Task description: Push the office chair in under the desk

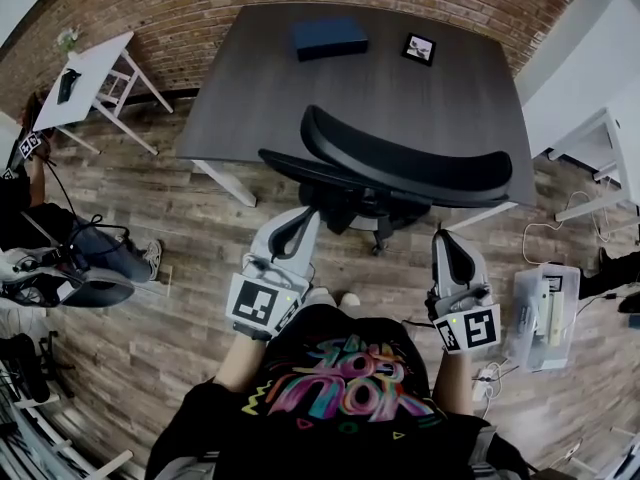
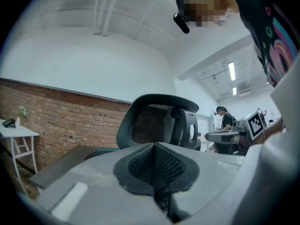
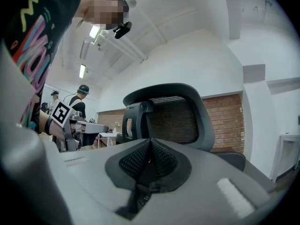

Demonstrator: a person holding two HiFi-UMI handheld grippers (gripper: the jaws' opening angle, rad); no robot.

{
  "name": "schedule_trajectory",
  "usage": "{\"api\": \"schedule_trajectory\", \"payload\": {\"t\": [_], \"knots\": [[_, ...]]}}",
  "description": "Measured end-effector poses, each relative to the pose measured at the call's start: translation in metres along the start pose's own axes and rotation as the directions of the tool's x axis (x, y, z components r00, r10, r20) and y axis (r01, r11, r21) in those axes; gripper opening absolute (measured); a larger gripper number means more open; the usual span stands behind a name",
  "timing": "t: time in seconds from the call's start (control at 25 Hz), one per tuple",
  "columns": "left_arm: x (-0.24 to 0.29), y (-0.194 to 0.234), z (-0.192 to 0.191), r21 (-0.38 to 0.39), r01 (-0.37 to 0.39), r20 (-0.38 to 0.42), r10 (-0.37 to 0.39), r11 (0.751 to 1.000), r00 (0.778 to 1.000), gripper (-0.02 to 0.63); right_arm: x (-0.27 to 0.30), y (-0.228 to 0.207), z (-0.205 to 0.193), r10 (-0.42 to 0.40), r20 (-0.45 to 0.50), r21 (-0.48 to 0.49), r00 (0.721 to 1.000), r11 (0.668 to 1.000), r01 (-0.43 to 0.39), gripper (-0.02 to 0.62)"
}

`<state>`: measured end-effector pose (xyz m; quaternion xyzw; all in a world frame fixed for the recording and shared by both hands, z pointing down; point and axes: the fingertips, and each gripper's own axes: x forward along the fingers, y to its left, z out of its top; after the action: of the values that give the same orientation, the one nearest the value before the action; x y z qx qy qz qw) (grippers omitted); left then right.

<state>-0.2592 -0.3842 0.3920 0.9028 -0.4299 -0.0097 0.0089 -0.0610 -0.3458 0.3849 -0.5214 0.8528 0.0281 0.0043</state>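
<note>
A black mesh-backed office chair [image 1: 400,168] stands in front of the dark grey desk [image 1: 260,88], its backrest toward me and its seat at the desk's near edge. My left gripper [image 1: 302,218] is shut and empty, held just short of the backrest's left side. My right gripper [image 1: 452,240] is also shut and empty, a little behind the backrest's right end. In the left gripper view the chair back [image 2: 157,123] rises just beyond the closed jaws [image 2: 154,149]. In the right gripper view the chair back [image 3: 173,118] stands right past the closed jaws [image 3: 150,146].
On the desk lie a dark blue box [image 1: 330,36] and a small framed tablet [image 1: 419,48]. A white side table [image 1: 90,78] stands at the left, white furniture [image 1: 600,118] at the right. A clear bin [image 1: 545,313] and cables lie on the wooden floor to my right. A seated person [image 1: 60,258] is at far left.
</note>
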Motion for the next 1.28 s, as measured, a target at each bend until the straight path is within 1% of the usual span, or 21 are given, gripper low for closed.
{"api": "schedule_trajectory", "payload": {"t": [0.44, 0.64, 0.88, 1.28], "knots": [[0.002, 0.0, -0.002, 0.008, 0.0, 0.001, 0.0, 1.0, 1.0, 0.002, -0.002, -0.006, -0.001, -0.015, 0.017, 0.022, 1.0, 1.0, 0.015, 0.0], [0.006, -0.002, -0.002, 0.009, 0.003, -0.002, -0.003, 1.0, 1.0, 0.002, -0.003, -0.009, -0.002, -0.008, 0.007, 0.012, 1.0, 1.0, 0.008, 0.0], [0.01, -0.003, -0.001, 0.013, 0.008, 0.0, -0.008, 1.0, 1.0, 0.002, -0.005, -0.011, -0.002, -0.019, 0.003, 0.009, 1.0, 1.0, 0.019, 0.0], [0.011, 0.003, 0.0, 0.054, 0.026, -0.002, -0.026, 0.998, 1.0, 0.002, -0.004, -0.005, -0.005, -0.02, -0.001, 0.007, 1.0, 1.0, 0.02, 0.0]]}}
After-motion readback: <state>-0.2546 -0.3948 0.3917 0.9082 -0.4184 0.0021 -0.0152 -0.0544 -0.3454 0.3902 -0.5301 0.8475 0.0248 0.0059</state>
